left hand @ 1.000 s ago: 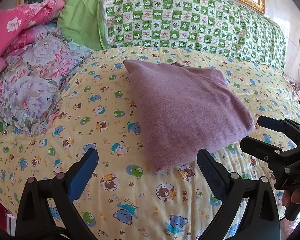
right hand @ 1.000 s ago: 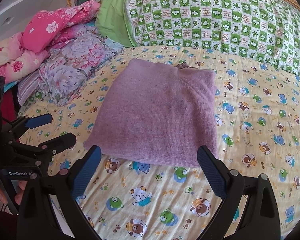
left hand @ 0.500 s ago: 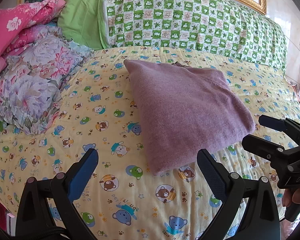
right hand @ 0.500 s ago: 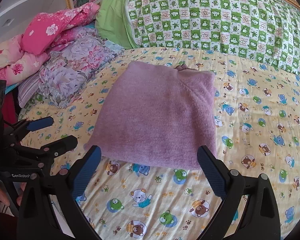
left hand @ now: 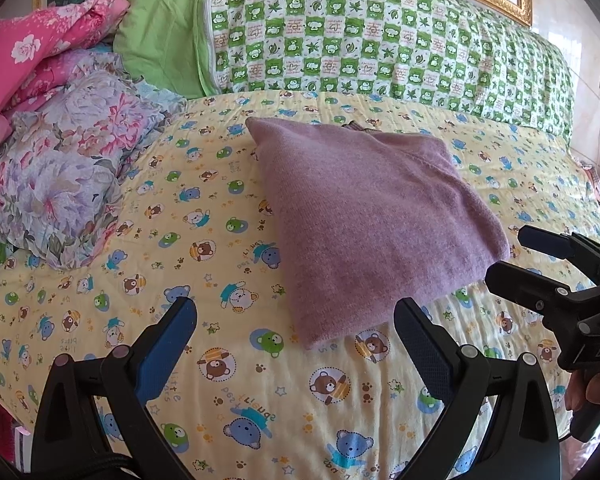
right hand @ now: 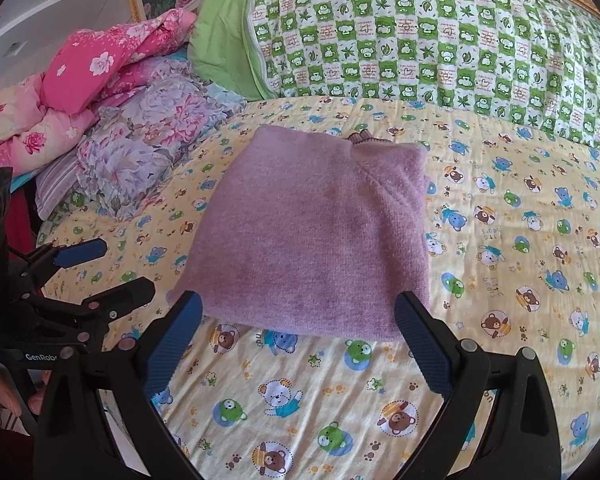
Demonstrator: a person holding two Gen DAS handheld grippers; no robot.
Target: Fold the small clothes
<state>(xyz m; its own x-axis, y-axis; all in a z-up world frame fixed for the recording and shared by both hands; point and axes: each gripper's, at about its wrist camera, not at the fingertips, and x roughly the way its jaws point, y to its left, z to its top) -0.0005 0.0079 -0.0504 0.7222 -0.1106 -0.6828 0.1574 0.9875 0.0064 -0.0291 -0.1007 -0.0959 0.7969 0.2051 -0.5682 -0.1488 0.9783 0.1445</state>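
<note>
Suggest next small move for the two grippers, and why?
Probably back both off: the fuzzy purple knit garment already lies folded into a compact rectangle on the bear-print yellow sheet, and the left gripper and right gripper hang open, short of it, holding nothing.

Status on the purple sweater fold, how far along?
Done: purple sweater lies folded into a compact rectangle on the bear-print sheet. In hand: nothing; left gripper and right gripper are both open, clear of it. Left: no other unfolded garment visible.
</note>
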